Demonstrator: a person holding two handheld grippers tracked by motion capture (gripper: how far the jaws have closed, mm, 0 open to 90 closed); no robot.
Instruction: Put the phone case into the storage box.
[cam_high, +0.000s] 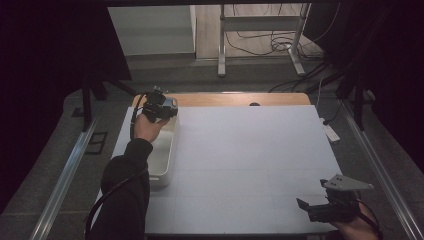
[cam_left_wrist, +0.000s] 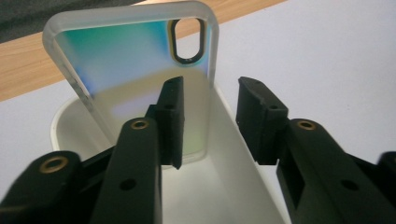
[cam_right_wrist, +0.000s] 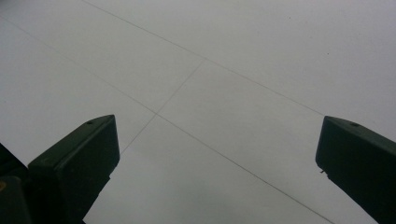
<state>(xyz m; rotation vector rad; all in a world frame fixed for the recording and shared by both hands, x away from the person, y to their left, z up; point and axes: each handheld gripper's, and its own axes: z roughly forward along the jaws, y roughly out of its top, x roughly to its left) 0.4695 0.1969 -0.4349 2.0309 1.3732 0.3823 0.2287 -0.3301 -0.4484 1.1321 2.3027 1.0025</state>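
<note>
Tub (cam_high: 162, 155) of white plastic, long and narrow, sits at the left edge of the counter (cam_high: 250, 160), its long side running away from the person. Inside it leans a phone case (cam_left_wrist: 140, 79), frosted at the rim and iridescent across the back. The case stands on its short end, long axis nearly upright and tipped to the left in the left gripper view, camera cutout at the top, back face toward the camera. The left gripper (cam_left_wrist: 210, 123) hangs over the tub's far end; it is released, its jaws parted with a clear gap, and the near jaw overlaps the case's lower edge so contact there is unclear. The tub's right wall runs between the jaws. The right gripper (cam_high: 320, 207) rests spread wide and empty at the counter's near right corner, well apart from the tub. White sheeting with faint seam lines covers the counter, a wooden strip (cam_high: 240, 99) showing along its far edge. Beyond lie grey floor, a metal stand (cam_high: 260, 40) and loose cables (cam_high: 265, 42); dark curtains flank the room.
</note>
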